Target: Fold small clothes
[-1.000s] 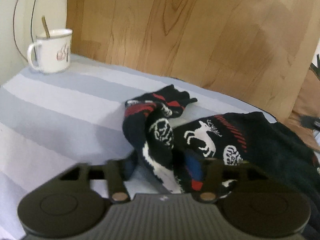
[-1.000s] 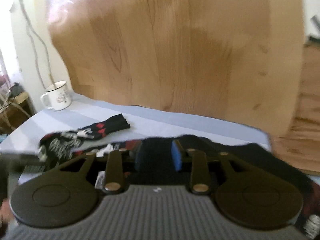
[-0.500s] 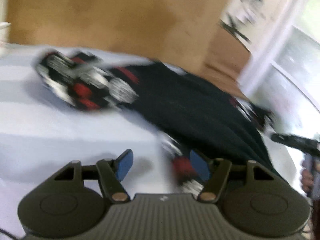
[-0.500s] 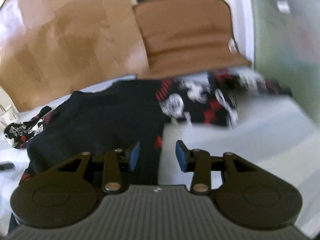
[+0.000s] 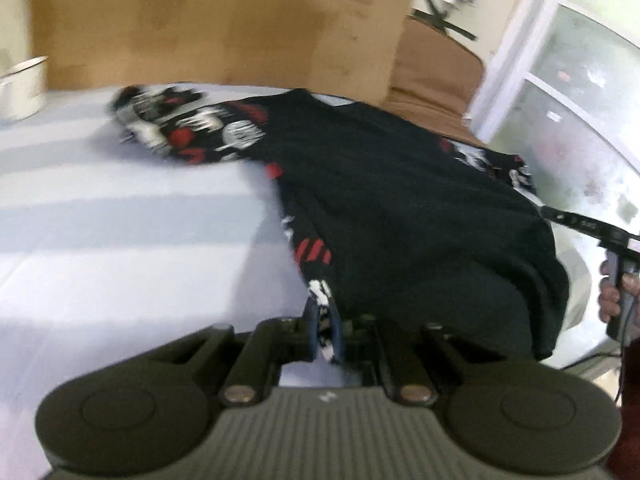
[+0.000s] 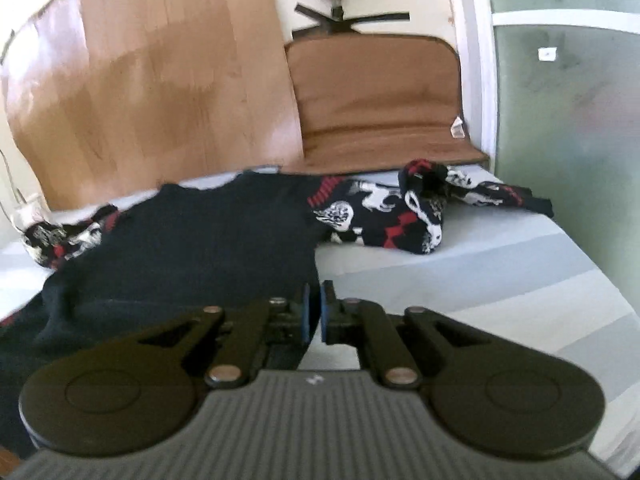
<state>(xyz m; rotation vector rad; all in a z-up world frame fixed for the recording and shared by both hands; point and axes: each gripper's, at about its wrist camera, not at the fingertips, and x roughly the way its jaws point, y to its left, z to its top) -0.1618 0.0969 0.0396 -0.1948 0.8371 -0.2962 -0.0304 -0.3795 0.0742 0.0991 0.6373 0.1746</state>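
No text, label or number can be read anywhere.

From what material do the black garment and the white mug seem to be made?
Black garment: probably knitted fabric, matte; it drapes softly and carries a woven-looking white and red pattern. White mug: possibly enamel or ceramic, glossy, with a thin dark rim; blur leaves this open.

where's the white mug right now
In the left wrist view the white mug stands at the far left edge on the striped cloth, left of the patterned sleeve and before the wooden panel.
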